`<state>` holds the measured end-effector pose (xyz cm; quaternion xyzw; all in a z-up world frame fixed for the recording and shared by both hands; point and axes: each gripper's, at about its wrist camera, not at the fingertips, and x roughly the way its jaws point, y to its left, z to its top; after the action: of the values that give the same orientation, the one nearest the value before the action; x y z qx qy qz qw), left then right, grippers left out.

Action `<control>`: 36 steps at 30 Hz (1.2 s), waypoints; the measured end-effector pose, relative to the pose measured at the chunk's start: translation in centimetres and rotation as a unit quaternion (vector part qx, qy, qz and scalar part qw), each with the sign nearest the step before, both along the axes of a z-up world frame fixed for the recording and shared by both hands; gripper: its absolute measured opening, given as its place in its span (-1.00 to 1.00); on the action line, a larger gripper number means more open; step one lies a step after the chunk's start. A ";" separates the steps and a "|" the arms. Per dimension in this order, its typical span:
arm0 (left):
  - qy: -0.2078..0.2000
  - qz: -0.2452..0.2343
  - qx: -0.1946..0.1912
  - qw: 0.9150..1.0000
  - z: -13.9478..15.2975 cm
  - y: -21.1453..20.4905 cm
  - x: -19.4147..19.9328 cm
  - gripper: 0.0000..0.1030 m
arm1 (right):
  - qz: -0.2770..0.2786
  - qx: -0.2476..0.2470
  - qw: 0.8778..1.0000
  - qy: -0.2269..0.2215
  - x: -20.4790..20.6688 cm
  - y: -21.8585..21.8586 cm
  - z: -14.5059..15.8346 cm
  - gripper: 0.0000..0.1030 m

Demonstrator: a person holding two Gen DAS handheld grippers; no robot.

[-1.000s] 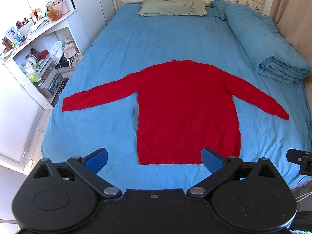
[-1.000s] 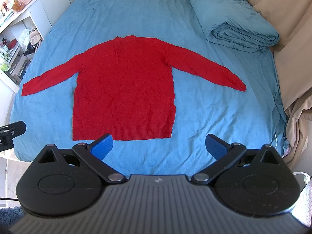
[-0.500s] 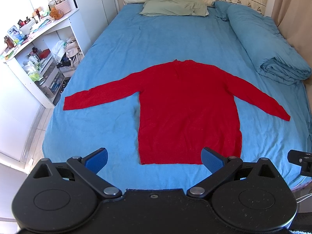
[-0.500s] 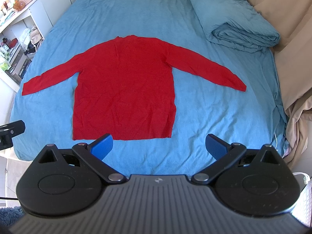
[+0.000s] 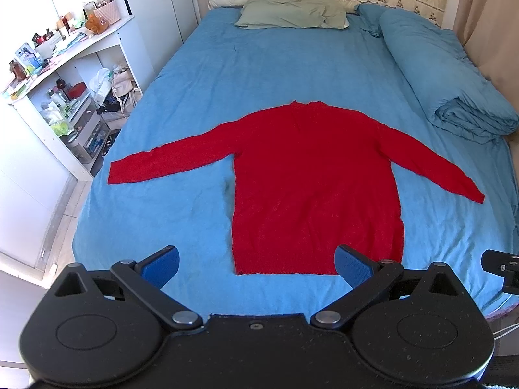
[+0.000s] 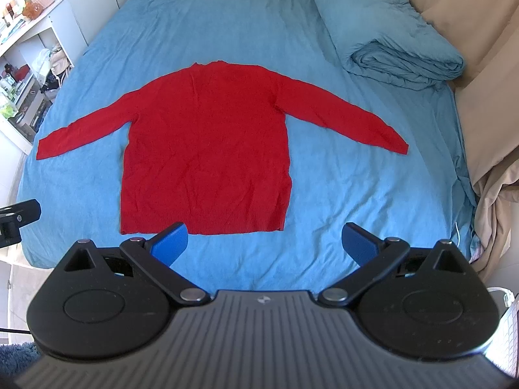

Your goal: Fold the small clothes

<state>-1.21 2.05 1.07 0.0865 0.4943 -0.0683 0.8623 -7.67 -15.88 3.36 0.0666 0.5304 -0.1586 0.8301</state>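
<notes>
A red long-sleeved sweater [image 5: 311, 188] lies flat on the blue bed sheet [image 5: 266, 64], both sleeves spread out to the sides, hem toward me. It also shows in the right wrist view [image 6: 207, 149]. My left gripper [image 5: 256, 264] is open and empty, held above the foot of the bed near the hem. My right gripper [image 6: 264, 243] is open and empty, also near the hem, toward its right corner. Neither touches the sweater.
A rolled blue duvet [image 5: 447, 77] lies along the bed's right side and a green pillow [image 5: 292, 16] at the head. A cluttered white shelf unit [image 5: 65, 74] stands left of the bed. Beige curtains [image 6: 480, 64] hang on the right.
Both views have shifted slightly; the sweater sits a little lower and nearer in the left wrist view. The sweater itself has not moved and both grippers stay open.
</notes>
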 end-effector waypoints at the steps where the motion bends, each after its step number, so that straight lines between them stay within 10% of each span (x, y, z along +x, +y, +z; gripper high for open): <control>1: -0.001 0.000 0.000 1.000 0.1 0.1 0.0 1.00 | 0.000 0.000 1.000 0.000 0.0 0.0 0.0 1.00; 10: -0.016 -0.006 -0.014 1.000 2.4 -0.2 1.0 1.00 | -0.018 0.004 1.000 -0.012 -0.2 -1.0 1.3 1.00; 22: -0.070 -0.053 -0.068 0.994 2.7 -8.5 12.4 1.00 | -0.151 -0.023 0.985 -0.077 2.6 -12.8 2.4 1.00; 36: -0.035 -0.069 -0.057 0.995 -12.8 -25.4 26.9 1.00 | -0.274 0.040 0.956 -0.095 8.1 -35.5 -16.5 1.00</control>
<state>25.71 -23.35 -11.70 0.0733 0.4518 -0.1527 0.8759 0.47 -51.36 -13.12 0.2570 0.4161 -0.3518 0.7981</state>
